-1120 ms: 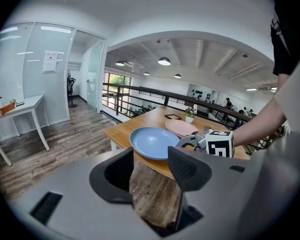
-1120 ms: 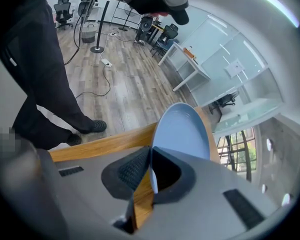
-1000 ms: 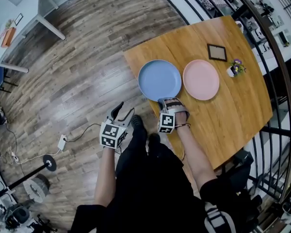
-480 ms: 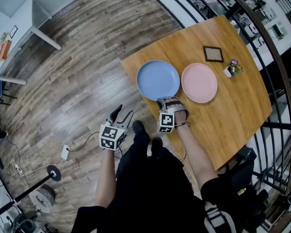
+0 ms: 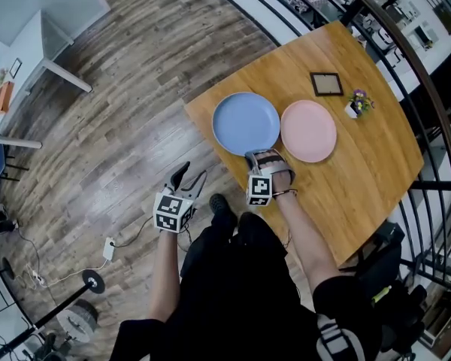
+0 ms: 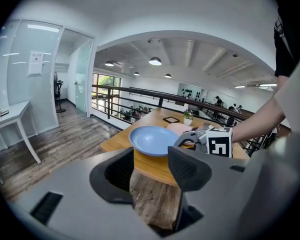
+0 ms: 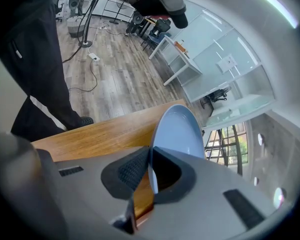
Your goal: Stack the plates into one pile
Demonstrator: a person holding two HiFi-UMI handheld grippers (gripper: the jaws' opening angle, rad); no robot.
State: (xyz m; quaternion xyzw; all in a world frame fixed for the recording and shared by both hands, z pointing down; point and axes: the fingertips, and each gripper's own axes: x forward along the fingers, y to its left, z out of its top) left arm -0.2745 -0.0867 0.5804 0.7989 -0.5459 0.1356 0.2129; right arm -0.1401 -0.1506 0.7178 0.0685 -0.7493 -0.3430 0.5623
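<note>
A blue plate point(image 5: 246, 122) lies on the wooden table point(image 5: 361, 179), close beside a pink plate point(image 5: 308, 130) to its right. My right gripper point(image 5: 254, 157) is shut on the blue plate's near rim. In the right gripper view the thin rim point(image 7: 149, 170) is pinched between the pads and the plate point(image 7: 179, 131) stretches away from them. My left gripper point(image 5: 189, 177) hangs open over the floor, left of the table, with nothing in it. The left gripper view looks past its open jaws point(image 6: 150, 171) at the blue plate point(image 6: 152, 140) and the right gripper point(image 6: 191, 136).
A small picture frame point(image 5: 326, 83) and a little pot of flowers point(image 5: 357, 105) stand behind the pink plate. A black railing point(image 5: 428, 89) runs along the table's far side. The table's corner point(image 5: 186, 105) is by the left gripper. Cables lie on the wooden floor point(image 5: 113, 126).
Both hands have drifted a little while the view turned. The right gripper keeps its hold on the blue plate's rim, and the left gripper stays open over the floor.
</note>
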